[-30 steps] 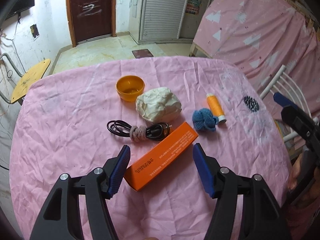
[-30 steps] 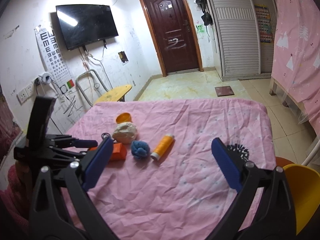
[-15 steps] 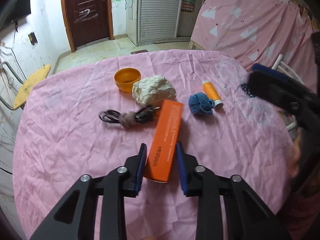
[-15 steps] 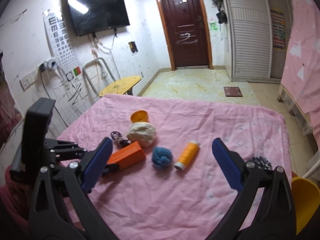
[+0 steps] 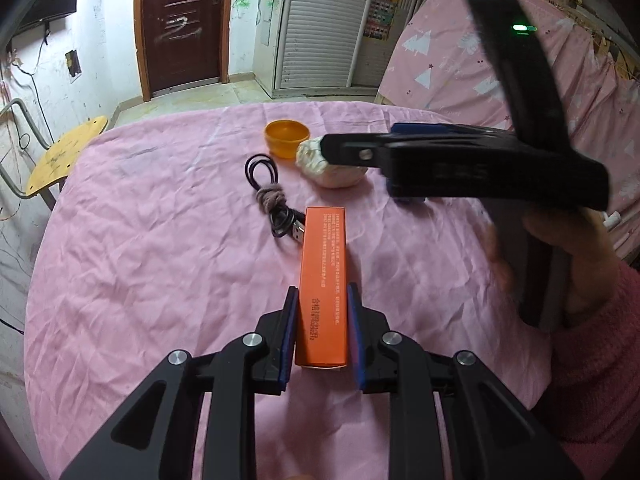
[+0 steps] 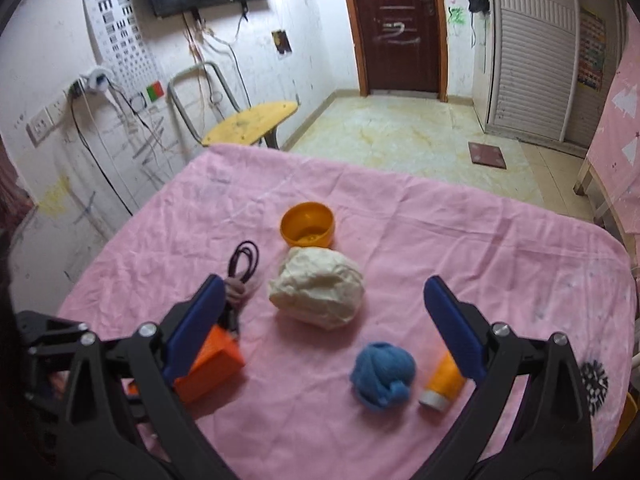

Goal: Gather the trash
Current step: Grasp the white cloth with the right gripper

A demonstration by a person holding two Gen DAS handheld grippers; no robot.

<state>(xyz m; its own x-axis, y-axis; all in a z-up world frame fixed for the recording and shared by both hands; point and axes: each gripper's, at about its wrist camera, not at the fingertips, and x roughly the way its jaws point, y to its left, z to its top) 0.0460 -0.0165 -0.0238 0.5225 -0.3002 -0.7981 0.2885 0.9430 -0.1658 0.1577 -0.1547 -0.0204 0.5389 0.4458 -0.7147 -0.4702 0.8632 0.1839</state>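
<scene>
Clamping the long orange cardboard box (image 5: 323,280) at its near end, the left gripper (image 5: 322,330) holds it near the table's front edge, its far end beside the coiled black cable (image 5: 269,196). The right gripper (image 6: 328,322), jaws wide apart, hovers over the crumpled white paper ball (image 6: 318,292) mid-table. An end-on hold may let the box pivot and snag the cable when lifted.

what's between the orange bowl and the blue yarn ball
The crumpled white paper wad lies between the orange bowl and the blue yarn ball, in the right wrist view.
</scene>
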